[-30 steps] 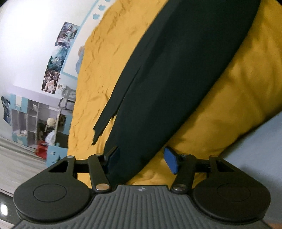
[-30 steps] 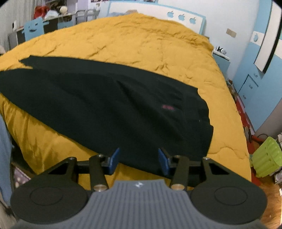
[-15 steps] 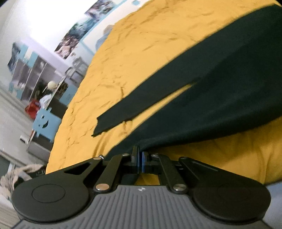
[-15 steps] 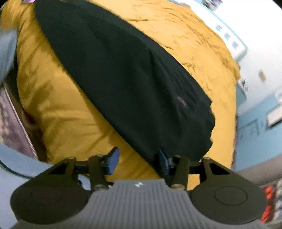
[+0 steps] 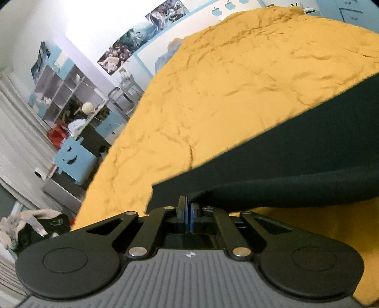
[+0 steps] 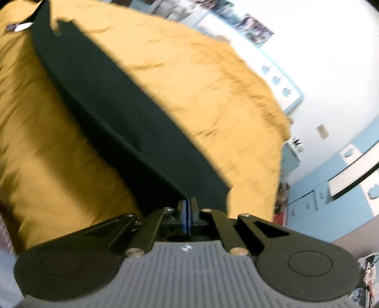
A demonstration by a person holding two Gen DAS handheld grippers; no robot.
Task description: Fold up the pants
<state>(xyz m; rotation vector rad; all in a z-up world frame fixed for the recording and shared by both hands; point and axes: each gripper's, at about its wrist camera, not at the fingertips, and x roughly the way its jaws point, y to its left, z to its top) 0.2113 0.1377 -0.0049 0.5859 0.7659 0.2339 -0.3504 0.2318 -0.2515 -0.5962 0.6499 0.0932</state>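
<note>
Black pants [image 5: 296,165] lie across a bed with a yellow quilt [image 5: 225,94]. My left gripper [image 5: 188,207] is shut on the near edge of a pant leg and holds it lifted off the quilt. In the right wrist view the pants [image 6: 123,123] stretch away to the upper left. My right gripper [image 6: 188,206] is shut on the pants' near edge at the waist end, and the cloth is raised. Both pairs of blue pads are pressed together with fabric between them.
The quilt [image 6: 213,83] covers the whole bed. Left of the bed stand a blue smiley-face chair [image 5: 71,161], shelves [image 5: 59,94] and a clothes pile [image 5: 30,225]. Blue drawers [image 6: 319,196] stand right of the bed. A white headboard [image 5: 213,19] is at the far end.
Both grippers went from open to shut on the pants' near edge, the left first and the right after it. Both have lifted the cloth and moved over the bed.
</note>
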